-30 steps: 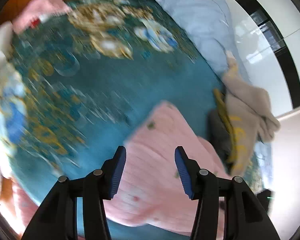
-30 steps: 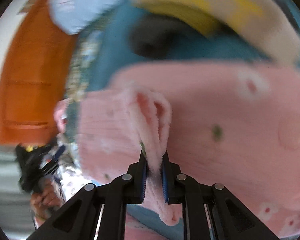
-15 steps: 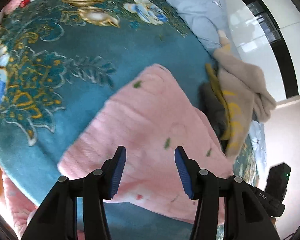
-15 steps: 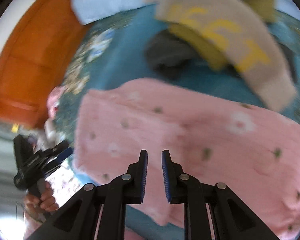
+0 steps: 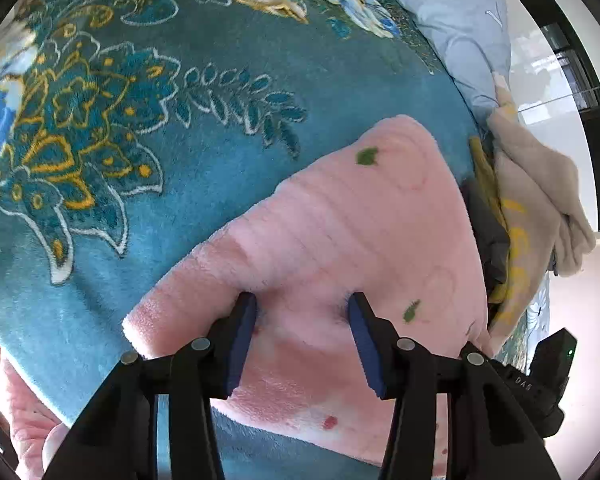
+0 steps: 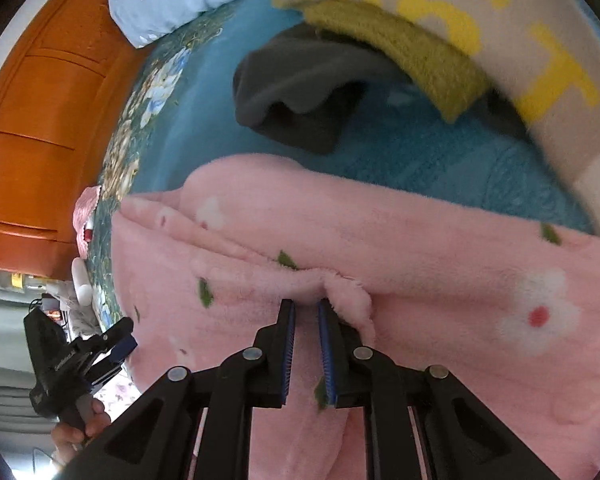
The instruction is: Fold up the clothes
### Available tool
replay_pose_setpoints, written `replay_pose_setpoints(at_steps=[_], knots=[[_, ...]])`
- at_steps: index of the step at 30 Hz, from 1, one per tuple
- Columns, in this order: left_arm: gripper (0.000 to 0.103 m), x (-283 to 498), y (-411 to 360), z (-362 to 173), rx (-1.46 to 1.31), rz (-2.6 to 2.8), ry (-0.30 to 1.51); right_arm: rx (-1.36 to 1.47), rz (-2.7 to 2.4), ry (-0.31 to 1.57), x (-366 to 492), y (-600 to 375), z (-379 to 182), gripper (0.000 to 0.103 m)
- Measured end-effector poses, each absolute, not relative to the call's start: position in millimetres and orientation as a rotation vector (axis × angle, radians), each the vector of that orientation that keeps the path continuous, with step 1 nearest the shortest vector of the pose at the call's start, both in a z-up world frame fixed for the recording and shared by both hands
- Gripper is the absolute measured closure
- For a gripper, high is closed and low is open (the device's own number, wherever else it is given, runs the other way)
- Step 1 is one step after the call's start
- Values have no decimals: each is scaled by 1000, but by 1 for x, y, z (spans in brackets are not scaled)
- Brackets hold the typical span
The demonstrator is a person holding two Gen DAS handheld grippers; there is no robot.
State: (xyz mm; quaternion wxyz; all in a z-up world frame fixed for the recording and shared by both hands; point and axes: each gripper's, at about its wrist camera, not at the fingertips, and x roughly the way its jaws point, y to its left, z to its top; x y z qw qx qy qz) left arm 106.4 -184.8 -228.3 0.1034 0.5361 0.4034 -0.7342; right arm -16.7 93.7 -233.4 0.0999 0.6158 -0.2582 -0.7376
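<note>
Having let its fold go a second ago, the right tongs [image 6: 305, 308] nearly close on the pink fleece garment [image 5: 340, 232] beside the left tongs [image 5: 302, 312], pressed down gaping, so another fold looks likely.

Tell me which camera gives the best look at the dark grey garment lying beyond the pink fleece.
The right wrist view: the dark grey garment lies in the open on the teal blanket, partly tucked under the beige garment with yellow letters. The left wrist view shows only a thin dark sliver between the pink fleece and the beige one.
</note>
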Motion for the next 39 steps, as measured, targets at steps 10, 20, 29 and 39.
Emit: replay_pose_setpoints(at_steps=[10,20,29,39], knots=[[54,102,-114,-183,1686,-2346,1075,1759,-2107,-791,23,107,-194,84],[54,78,4,-200,1971,-2467,436,1703,-2475,-975,111,261,-140,60],[52,74,58,-214,2059,-2447,4,2020,-2426,-1335,223,341,-203,36],[51,103,39,-208,2038,-2442,74,1781,-2363,-1564,221,342,-217,29]])
